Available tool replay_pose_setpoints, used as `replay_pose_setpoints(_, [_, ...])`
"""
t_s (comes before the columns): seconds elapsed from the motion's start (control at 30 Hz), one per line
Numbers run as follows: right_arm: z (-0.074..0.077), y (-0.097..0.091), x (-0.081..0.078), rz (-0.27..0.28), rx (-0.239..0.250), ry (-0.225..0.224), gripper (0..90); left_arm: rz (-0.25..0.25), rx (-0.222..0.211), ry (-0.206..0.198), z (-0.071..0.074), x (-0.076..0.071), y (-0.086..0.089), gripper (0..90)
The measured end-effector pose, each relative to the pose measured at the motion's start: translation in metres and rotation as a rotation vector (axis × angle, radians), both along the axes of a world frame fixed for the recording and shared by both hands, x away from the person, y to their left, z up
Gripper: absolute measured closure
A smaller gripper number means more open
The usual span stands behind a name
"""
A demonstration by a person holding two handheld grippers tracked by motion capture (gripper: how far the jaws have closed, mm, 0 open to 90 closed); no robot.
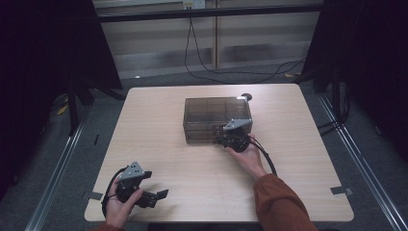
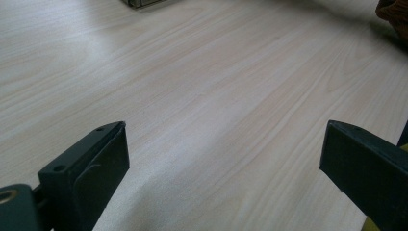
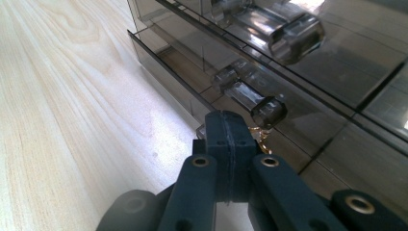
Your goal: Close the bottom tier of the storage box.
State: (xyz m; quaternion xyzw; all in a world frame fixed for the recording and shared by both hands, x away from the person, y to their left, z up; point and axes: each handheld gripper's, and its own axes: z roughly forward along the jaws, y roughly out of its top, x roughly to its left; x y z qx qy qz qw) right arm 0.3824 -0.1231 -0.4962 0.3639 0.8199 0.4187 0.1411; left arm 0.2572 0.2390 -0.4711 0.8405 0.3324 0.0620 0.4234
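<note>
A smoky translucent drawer box [image 1: 211, 113] stands at the middle of the table, its front toward the person. My right gripper [image 1: 232, 141] is at the box's lower right front. In the right gripper view its jaws are pressed together [image 3: 228, 120] on the bottom drawer's clear handle [image 3: 200, 128], which peeks out beside the tips. That bottom drawer [image 3: 168, 62] stands out a little from the box. Two more clear handles [image 3: 250, 96] sit above it. My left gripper [image 1: 161, 196] rests near the table's front left edge, jaws wide apart [image 2: 223, 149] over bare wood.
The light wood table [image 1: 159, 139] has bare room left and right of the box. A small dark round object [image 1: 246, 96] lies behind the box. Black cables run over the floor beyond the table. An orange sleeve [image 1: 281, 202] comes in at the bottom right.
</note>
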Motion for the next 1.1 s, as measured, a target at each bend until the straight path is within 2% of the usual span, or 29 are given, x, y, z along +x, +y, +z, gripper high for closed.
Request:
replay_pose_setpoints(0.53, [-0.002,0.003,-0.001,-0.031,-0.020,-0.048,90.0,0.000,-0.011,0.006,0.000,0.001,0.001,3.2])
replay_pose_setpoints(0.67, [-0.002,0.002,-0.002,-0.031,0.003,-0.027,90.0,-0.001,-0.005,0.005,0.000,0.000,0.001,3.2])
replay_pose_setpoints(0.77, [-0.003,0.001,-0.004,-0.004,0.028,-0.005,90.0,0.002,-0.004,0.006,0.000,0.001,0.001,3.2])
replay_pose_setpoints(0.9, [-0.007,0.000,-0.005,0.011,0.020,0.036,90.0,-0.002,-0.001,0.004,-0.001,0.000,0.000,3.2])
replay_pose_setpoints(0.97, [-0.011,-0.001,-0.003,0.001,0.012,0.048,90.0,-0.002,0.000,0.004,0.000,0.000,0.000,3.2])
replay_pose_setpoints(1.03, [-0.012,-0.003,-0.002,-0.002,0.024,0.053,90.0,-0.001,-0.001,0.003,0.000,0.001,0.000,3.2])
replay_pose_setpoints(1.1, [-0.011,-0.002,-0.002,-0.007,0.013,0.044,90.0,-0.002,0.000,0.005,-0.001,0.001,0.000,3.2])
